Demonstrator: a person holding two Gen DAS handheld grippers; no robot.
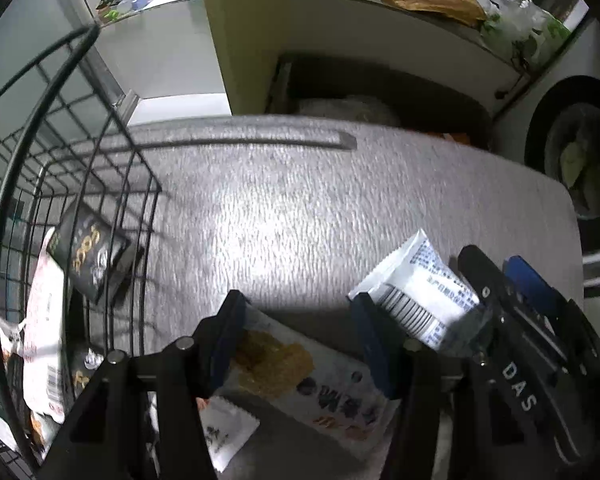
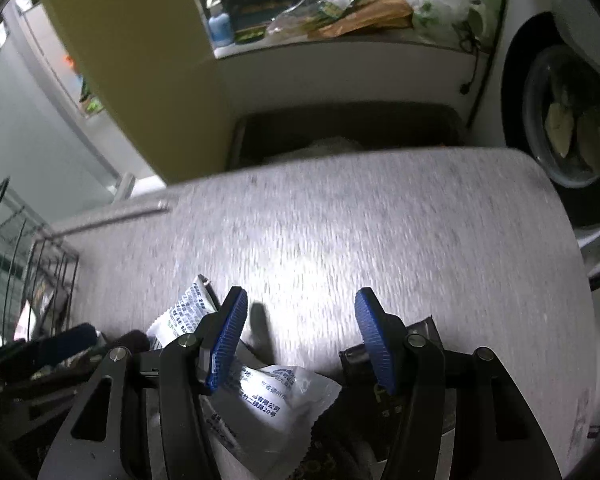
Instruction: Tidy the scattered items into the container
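Both hand-held grippers, left [image 1: 300, 320] and right [image 2: 300, 320], stand apart over flat snack packets: the left straddles a white packet with brown print [image 1: 300, 368] on the grey tabletop [image 1: 280, 208], probably to close and carry it into the black wire basket [image 1: 60, 168].

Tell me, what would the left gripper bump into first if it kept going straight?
Probably the table. The left gripper is open and angled down over a snack packet, with bare tabletop ahead. Depth is hard to judge.
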